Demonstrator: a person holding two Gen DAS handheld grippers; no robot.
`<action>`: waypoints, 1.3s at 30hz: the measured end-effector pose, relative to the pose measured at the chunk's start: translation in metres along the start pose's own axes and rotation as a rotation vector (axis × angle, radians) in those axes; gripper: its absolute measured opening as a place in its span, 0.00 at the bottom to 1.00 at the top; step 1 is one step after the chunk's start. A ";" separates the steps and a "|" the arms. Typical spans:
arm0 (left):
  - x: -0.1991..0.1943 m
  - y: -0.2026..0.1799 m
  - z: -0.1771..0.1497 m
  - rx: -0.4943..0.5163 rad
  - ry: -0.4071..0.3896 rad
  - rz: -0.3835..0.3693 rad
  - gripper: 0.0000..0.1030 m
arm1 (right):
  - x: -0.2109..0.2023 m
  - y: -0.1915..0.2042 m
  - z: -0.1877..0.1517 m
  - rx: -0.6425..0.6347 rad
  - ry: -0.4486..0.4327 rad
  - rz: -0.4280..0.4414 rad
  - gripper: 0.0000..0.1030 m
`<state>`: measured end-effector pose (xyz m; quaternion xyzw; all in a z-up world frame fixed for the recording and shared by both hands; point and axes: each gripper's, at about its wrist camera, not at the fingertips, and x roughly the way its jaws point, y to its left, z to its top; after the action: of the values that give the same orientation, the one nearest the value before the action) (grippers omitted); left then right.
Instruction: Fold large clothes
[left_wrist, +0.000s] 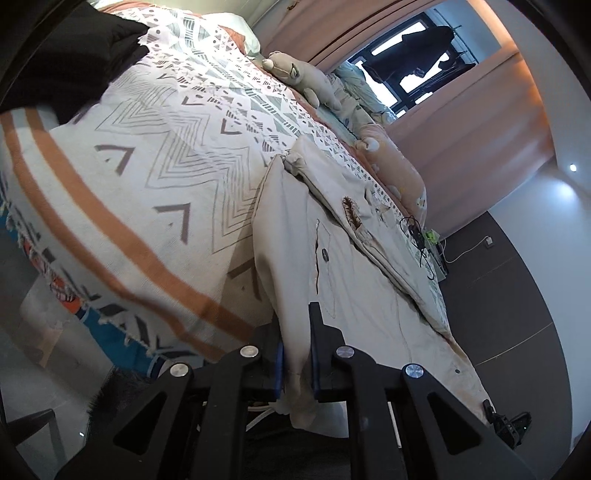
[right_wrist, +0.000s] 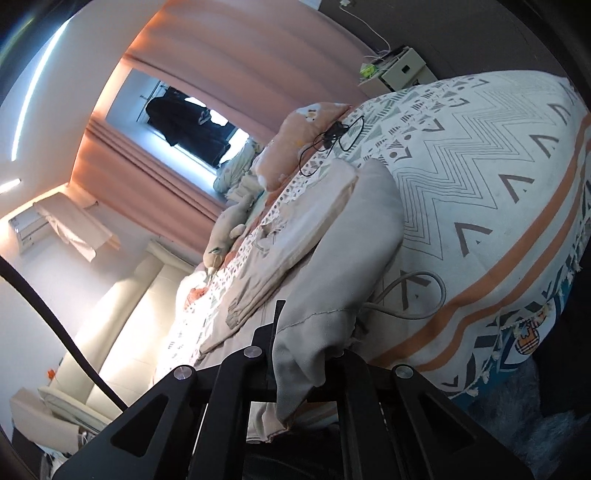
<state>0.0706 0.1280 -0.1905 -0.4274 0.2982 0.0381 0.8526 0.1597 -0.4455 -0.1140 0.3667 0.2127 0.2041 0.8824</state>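
**Beige trousers pinched at both ends over the bed**

Bedroom light is coming in past pink curtains (left_wrist: 461, 122), and a bed under a patterned bedspread (left_wrist: 147, 166) is filling most of both views.

Left wrist view: the left gripper (left_wrist: 295, 354) is clamping a bunched edge of the beige trousers (left_wrist: 351, 266), cloth passing between the blue-padded fingers (left_wrist: 277, 365). The garment is stretching away to the far right along the bed's edge, buttoned pocket facing up, with a second layer lying over it. A dark garment (left_wrist: 74, 55) is sitting far left on the bedspread, well apart. Plush toys (left_wrist: 295, 74) are lying at the far side near the window.

Right wrist view: the right gripper (right_wrist: 306, 343) is gripping another gathered end of the trousers (right_wrist: 347, 258), fabric draping over and hiding its right finger. A grey drawstring (right_wrist: 413, 295) is looping loose onto the bedspread just beside the grip. A black cable (right_wrist: 332, 136) is lying on a peach pillow (right_wrist: 295, 147) farther off.

Risks, as I judge them: the bunched holds could slip under tension, leaving a crooked fold; the loose drawstring could get trapped inside the fold; the hanging cloth could drag off the bed's edge.
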 end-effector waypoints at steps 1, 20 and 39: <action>-0.003 0.004 -0.002 -0.008 0.003 -0.004 0.12 | -0.003 0.003 -0.002 -0.006 0.002 -0.001 0.02; -0.081 -0.009 -0.003 0.037 -0.105 -0.135 0.12 | -0.040 0.035 -0.003 -0.052 -0.048 0.085 0.02; -0.093 -0.063 0.050 0.075 -0.204 -0.241 0.12 | -0.017 0.046 0.045 -0.080 -0.103 0.145 0.02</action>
<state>0.0387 0.1437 -0.0733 -0.4216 0.1580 -0.0324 0.8923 0.1602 -0.4498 -0.0476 0.3557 0.1318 0.2567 0.8889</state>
